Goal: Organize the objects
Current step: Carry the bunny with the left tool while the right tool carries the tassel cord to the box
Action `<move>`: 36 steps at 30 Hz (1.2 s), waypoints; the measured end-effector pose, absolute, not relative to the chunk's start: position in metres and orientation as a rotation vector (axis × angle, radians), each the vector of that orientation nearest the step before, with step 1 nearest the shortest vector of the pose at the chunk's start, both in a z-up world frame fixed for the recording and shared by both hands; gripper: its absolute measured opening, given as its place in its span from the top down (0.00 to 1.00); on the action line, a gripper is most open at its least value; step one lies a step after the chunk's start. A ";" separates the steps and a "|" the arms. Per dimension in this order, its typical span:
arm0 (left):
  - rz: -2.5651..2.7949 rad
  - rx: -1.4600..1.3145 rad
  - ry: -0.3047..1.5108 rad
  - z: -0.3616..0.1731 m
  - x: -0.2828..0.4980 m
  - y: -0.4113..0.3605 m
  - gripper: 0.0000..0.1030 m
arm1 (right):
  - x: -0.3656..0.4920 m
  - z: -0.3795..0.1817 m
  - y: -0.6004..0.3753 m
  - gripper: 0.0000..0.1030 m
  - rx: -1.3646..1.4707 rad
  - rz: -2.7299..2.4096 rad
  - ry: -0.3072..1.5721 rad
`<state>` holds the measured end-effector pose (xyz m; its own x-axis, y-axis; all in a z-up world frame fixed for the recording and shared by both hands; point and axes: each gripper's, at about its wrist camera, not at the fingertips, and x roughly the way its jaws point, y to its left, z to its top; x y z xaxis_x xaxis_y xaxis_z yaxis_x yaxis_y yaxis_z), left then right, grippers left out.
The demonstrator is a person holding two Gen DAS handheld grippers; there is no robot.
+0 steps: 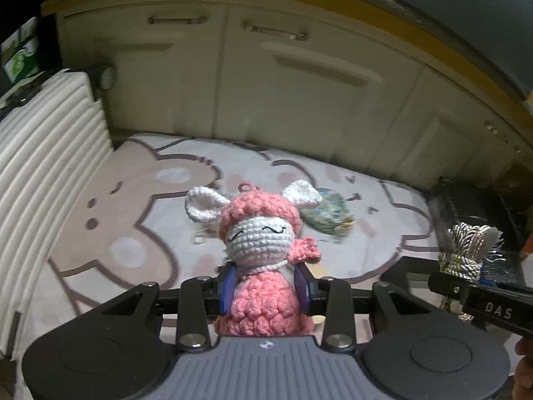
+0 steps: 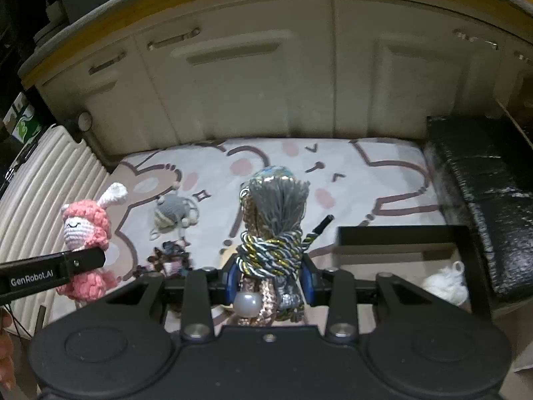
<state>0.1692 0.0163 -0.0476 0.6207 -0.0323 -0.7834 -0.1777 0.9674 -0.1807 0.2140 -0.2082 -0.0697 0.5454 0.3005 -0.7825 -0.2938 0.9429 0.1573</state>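
Left gripper [image 1: 266, 286] clamps a pink crochet bunny [image 1: 263, 253]; right gripper [image 2: 269, 276] clamps a corded tassel [image 2: 271, 233]. Both carried above the cartoon rug [image 2: 383, 173]; next, probably drop them into the black tray [image 2: 399, 236].

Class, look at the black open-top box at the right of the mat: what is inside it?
Inside the black box a fluffy white item lies near its right wall. The right gripper and its rope tassel cover the box's left part, so anything there cannot be seen.

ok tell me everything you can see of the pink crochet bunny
The pink crochet bunny is a soft yarn doll: white face with stitched closed eyes, white ears, pink bobble hood with a small loop on top, pink dress. It stands upright, off the rug, with the left gripper shut on its body between blue pads.
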 end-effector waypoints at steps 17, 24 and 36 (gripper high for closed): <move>-0.156 -0.286 0.900 -0.058 0.195 -0.092 0.62 | 0.233 -0.080 -0.296 0.64 0.037 0.222 0.924; -0.264 -0.327 0.919 -0.070 0.207 -0.139 0.62 | 0.237 -0.089 -0.319 0.64 0.015 0.224 0.941; -0.301 -0.433 1.026 -0.117 0.230 -0.183 0.62 | 0.245 -0.125 -0.362 0.64 -0.014 0.172 1.059</move>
<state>0.2299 -0.1832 -0.1173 0.4889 -0.4373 -0.7548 0.0404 0.8757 -0.4812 0.2450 -0.3621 -0.1249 0.4776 0.1337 -0.8683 -0.1474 0.9865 0.0708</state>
